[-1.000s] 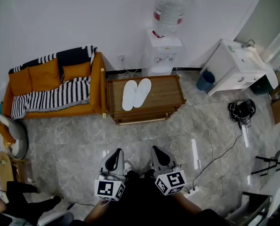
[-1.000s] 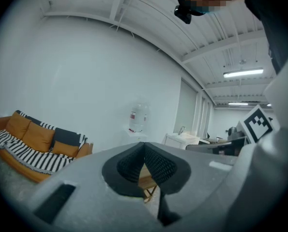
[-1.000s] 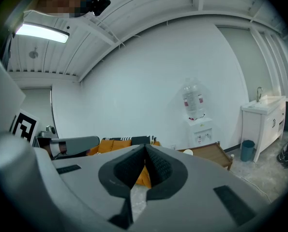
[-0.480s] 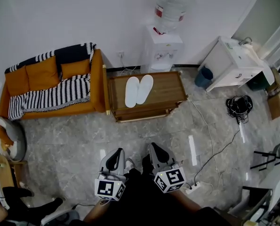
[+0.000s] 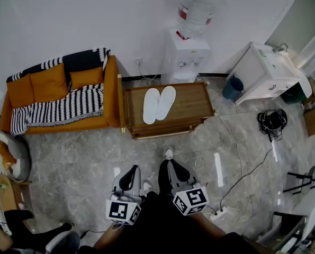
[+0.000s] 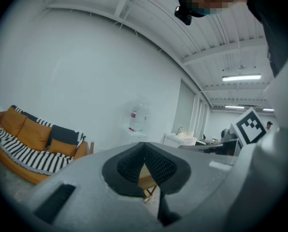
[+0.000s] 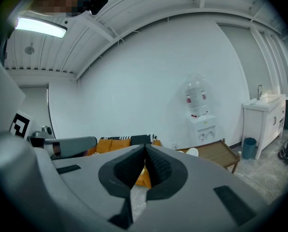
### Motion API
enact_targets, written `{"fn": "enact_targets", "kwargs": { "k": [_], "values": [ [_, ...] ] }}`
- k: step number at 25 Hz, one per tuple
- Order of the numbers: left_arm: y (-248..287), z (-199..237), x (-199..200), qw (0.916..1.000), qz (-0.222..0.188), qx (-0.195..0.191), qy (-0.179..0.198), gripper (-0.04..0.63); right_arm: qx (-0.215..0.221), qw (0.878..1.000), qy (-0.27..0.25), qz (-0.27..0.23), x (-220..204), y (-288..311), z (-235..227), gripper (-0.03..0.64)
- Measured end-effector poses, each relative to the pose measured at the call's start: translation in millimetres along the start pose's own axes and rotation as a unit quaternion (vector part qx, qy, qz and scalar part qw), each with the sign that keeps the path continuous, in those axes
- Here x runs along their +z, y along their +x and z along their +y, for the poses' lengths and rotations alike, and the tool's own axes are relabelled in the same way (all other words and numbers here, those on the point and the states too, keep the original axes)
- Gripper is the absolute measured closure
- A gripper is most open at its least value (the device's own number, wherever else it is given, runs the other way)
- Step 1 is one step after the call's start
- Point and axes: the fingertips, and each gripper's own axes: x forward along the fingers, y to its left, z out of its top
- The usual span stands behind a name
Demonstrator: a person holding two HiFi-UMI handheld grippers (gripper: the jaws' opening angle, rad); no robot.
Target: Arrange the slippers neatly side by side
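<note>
Left gripper (image 5: 129,173) and right gripper (image 5: 177,172) hang low in the head view over the grey floor (image 5: 83,157), well apart from the wooden table (image 5: 191,107). The white slippers (image 5: 159,105) lie side by side on the table, touching. A sofa (image 5: 51,97) stands to the table's left, a cabinet (image 5: 263,73) to its right and a dispenser (image 5: 188,52) behind it.

In the left gripper view the jaws are together with nothing gripped, and the sofa (image 6: 32,141) is in sight beyond them.

In the right gripper view the jaws are likewise closed and empty. Past them show the table (image 7: 216,151) and one slipper (image 7: 192,152).

Since a second ago a shoe (image 5: 168,153) has appeared ahead of the grippers. The slippers have not moved.
</note>
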Motion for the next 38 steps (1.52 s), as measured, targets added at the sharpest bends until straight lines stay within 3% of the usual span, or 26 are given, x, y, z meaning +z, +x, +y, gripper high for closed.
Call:
{"fn": "enact_targets", "kwargs": {
  "k": [19, 38],
  "values": [
    [157, 26, 33, 0.9994, 0.019, 0.028, 0.008, 0.583, 0.018, 0.999, 0.009, 0.029, 51, 124, -109, 0.604],
    [301, 4, 53, 0.9973, 0.020, 0.069, 0.011, 0.583, 0.072, 0.995, 0.012, 0.067, 85, 211, -220, 0.604]
  ]
}}
